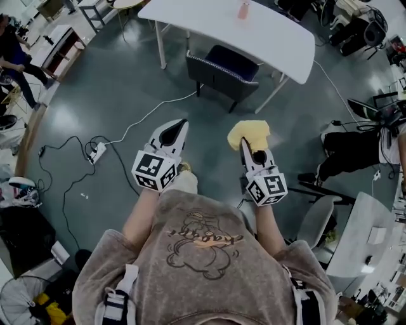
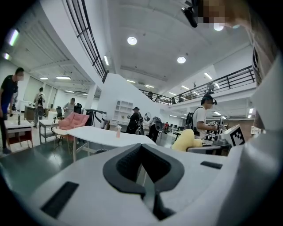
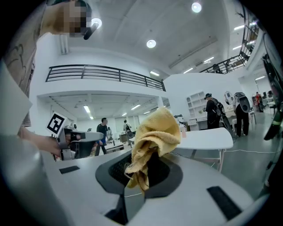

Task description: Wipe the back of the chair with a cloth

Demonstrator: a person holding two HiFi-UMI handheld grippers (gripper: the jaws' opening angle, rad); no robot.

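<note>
A dark blue chair [image 1: 222, 68] stands on the floor ahead of me, pushed partly under a white table [image 1: 273, 38]. My right gripper [image 1: 243, 143] is shut on a crumpled yellow cloth [image 1: 249, 134], held in the air well short of the chair. The right gripper view shows that cloth [image 3: 155, 131] bunched up out of the right gripper [image 3: 142, 170]. Beside it, my left gripper [image 1: 182, 123] is shut and holds nothing. From the left gripper [image 2: 142, 154], the yellow cloth [image 2: 186, 139] shows at the right and the table [image 2: 97, 134] beyond.
A white power strip [image 1: 96, 151] and cables lie on the floor at the left. Someone sits at the right [image 1: 352, 149] near a white desk [image 1: 361, 235]. A pink bottle [image 1: 243, 9] stands on the table. Other people stand about the hall.
</note>
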